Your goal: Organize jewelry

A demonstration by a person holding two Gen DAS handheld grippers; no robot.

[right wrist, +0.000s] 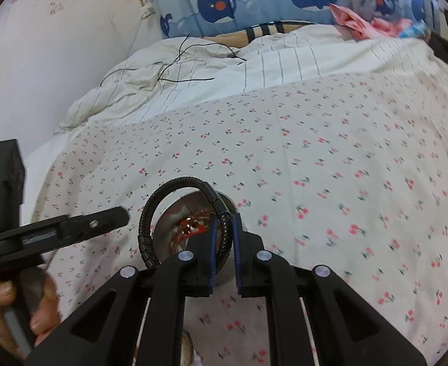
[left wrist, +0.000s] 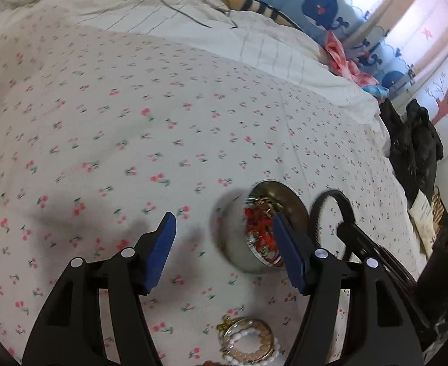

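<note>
A round metal tin [left wrist: 239, 244] stands on the cherry-print bedsheet and holds red and gold jewelry [left wrist: 259, 222]. My left gripper [left wrist: 224, 238] is open, its fingers either side of the tin's near left. My right gripper [right wrist: 223, 231] is shut on a black braided bracelet [right wrist: 175, 186] and holds it just above the tin [right wrist: 175, 213]. The bracelet also shows in the left wrist view [left wrist: 330, 198], right of the tin. A pile of pearl and gold bracelets [left wrist: 248, 340] lies on the sheet below my left gripper.
A striped duvet [right wrist: 224, 67] with a black cable [right wrist: 193, 61] lies at the back of the bed. Whale-print padding [right wrist: 254, 3] lines the wall. Pink clothes [left wrist: 343, 58] and black garments [left wrist: 413, 140] sit at the right edge.
</note>
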